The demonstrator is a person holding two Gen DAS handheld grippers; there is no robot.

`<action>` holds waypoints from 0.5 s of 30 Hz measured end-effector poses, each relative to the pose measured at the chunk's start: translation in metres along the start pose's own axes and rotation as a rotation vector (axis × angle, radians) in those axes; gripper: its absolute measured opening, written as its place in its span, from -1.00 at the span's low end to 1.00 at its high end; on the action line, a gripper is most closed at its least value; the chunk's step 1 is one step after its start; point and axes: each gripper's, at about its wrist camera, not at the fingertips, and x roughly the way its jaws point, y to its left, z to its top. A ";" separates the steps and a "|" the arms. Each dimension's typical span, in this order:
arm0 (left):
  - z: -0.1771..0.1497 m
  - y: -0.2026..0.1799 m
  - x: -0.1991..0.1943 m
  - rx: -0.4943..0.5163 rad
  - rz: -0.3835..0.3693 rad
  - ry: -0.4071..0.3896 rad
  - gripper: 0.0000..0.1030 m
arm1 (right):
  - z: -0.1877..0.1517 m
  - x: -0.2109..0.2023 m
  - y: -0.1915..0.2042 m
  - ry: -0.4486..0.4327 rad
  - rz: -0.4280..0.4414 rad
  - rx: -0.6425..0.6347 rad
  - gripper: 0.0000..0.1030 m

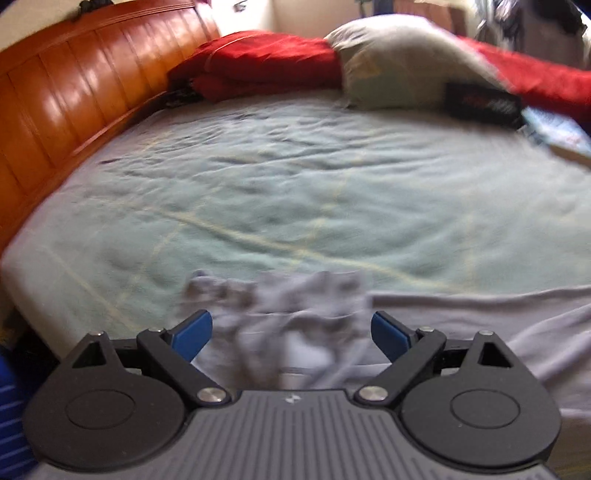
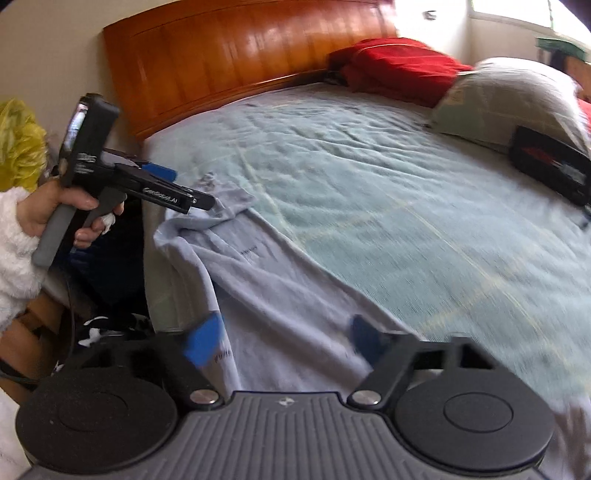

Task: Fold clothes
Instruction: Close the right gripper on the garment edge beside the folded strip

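1 grey shirt (image 2: pixel 280 295), 2 grippers (image 1: pixel 291 332) (image 2: pixel 286 341), 1 pale pillow (image 1: pixel 402 62), 1 red blanket (image 1: pixel 258 62), 1 bed (image 1: pixel 295 184).

A wide bed (image 1: pixel 314 192) is filling the room, its wrinkled pale green sheet (image 2: pixel 369 177) lying under soft daylight. A glossy orange-brown wooden headboard (image 2: pixel 240 59) is standing against a cream wall (image 2: pixel 51 55) and catching bright reflections. Red bedding (image 1: pixel 258 62) and a pale pillow (image 1: pixel 399 62) are resting at the far side, and a window (image 2: pixel 509 11) is glaring white in the corner.

Two wrist views angled down, sharing the bed (image 1: pixel 295 177).
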 end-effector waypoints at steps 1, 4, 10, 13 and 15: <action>-0.001 -0.004 -0.005 -0.004 -0.026 -0.007 0.80 | 0.006 0.006 -0.001 0.010 0.019 -0.012 0.18; -0.007 -0.016 -0.018 -0.001 -0.089 -0.021 0.81 | 0.026 0.029 -0.002 0.040 0.056 -0.052 0.03; -0.031 -0.016 -0.029 -0.089 -0.138 -0.034 0.82 | 0.056 0.074 0.000 0.081 0.112 -0.107 -0.38; -0.036 -0.005 -0.023 -0.146 -0.120 -0.021 0.82 | 0.063 0.094 0.004 0.104 0.140 -0.125 -0.38; -0.038 -0.001 -0.021 -0.153 -0.101 -0.019 0.82 | 0.062 0.104 0.010 0.122 0.158 -0.147 -0.39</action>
